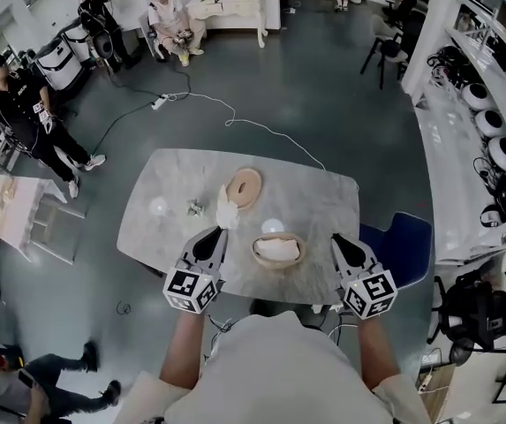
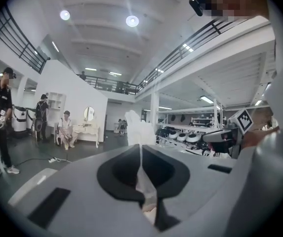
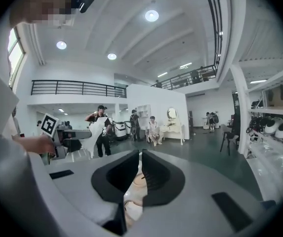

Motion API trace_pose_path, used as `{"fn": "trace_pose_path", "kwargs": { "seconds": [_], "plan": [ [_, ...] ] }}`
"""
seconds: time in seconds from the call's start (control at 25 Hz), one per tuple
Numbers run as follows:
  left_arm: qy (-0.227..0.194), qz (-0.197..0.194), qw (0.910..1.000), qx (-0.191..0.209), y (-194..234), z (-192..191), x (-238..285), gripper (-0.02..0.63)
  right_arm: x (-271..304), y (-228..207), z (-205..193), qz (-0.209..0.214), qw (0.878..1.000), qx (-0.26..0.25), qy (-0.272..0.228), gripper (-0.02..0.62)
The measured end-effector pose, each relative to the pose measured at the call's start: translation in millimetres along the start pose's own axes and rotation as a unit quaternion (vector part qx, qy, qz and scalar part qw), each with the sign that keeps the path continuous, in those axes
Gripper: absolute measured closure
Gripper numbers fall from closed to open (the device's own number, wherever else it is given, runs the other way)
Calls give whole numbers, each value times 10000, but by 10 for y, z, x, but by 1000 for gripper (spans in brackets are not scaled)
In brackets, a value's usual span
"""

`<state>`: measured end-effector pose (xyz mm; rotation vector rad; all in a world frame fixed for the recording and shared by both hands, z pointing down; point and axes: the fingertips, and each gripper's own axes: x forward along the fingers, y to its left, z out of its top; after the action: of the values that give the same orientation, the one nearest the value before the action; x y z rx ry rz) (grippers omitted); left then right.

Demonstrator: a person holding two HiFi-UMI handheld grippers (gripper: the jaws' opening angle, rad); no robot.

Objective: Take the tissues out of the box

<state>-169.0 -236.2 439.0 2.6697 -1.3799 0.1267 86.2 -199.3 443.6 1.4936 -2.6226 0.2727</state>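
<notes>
The table (image 1: 323,210) top looks like smooth pale marble. The tissue (image 1: 226,211) is thin crumpled paper. The box (image 1: 279,264), at the tissue's 4 o'clock, looks wooden.

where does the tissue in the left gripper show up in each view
Head view: the tissue stands over the table's middle, at the left gripper's tip.
Left gripper view: the tissue is at centre, pinched between the jaws and rising above them.
Right gripper view: the tissue hangs small, left of centre.
Shared landmark: the seated person in white.
</notes>
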Motion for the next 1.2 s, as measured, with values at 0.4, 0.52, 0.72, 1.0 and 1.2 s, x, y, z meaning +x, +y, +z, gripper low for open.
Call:
{"fn": "trace_pose_path", "kwargs": {
  "seconds": [0.4,0.52,0.72,1.0,1.2],
  "plan": [
    [-314,186,9993,-31,89,256,-197,588,-38,-53,297,-74,9994,-164,-288,554],
    [-332,227,9992,-33,80,270,-234,588,-47,-26,350,-25,9992,-202,-337,554],
    [-326,260,9991,-74,70,221,-283,588,-52,33,336,54,9992,-193,-344,554],
    [-345,279,9990,-89,69,241,-313,588,-54,68,376,86,9991,-164,-371,554],
    [-336,288,9990,-101,65,238,-320,588,-60,71,386,78,9991,-142,-391,554]
  ]
}}
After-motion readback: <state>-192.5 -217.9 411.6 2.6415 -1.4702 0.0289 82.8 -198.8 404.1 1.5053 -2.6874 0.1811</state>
